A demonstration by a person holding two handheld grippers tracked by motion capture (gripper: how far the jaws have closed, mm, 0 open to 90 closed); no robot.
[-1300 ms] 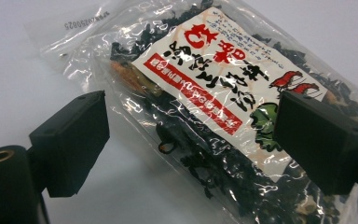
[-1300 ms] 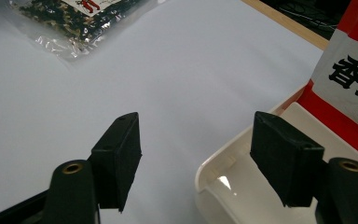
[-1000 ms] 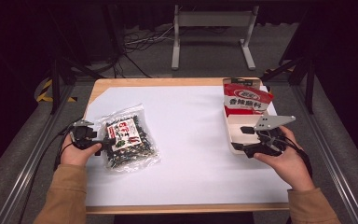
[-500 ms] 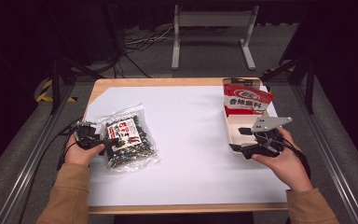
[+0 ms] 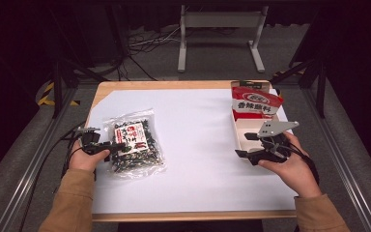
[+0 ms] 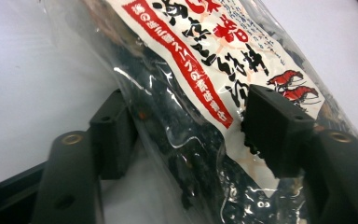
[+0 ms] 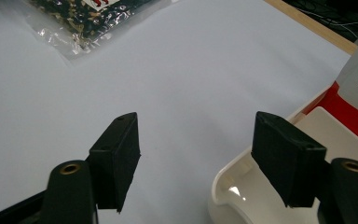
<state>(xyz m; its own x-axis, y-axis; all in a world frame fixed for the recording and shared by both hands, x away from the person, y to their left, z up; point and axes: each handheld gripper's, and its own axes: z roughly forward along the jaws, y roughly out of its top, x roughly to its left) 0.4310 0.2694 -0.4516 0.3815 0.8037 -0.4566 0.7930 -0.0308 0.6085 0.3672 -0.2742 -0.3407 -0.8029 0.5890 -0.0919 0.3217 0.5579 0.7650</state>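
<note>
**A:** Left gripper has just been closing its jaws around our snack bag, which lies on the table's left side. Not lifted yet.

**B:** Yep, and our right gripper hangs apart, empty, at the white tray.

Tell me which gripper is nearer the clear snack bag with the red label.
Left. The left gripper has just been closing its jaws around the snack bag edge. The right gripper sits far across the table at the white tray.
</note>
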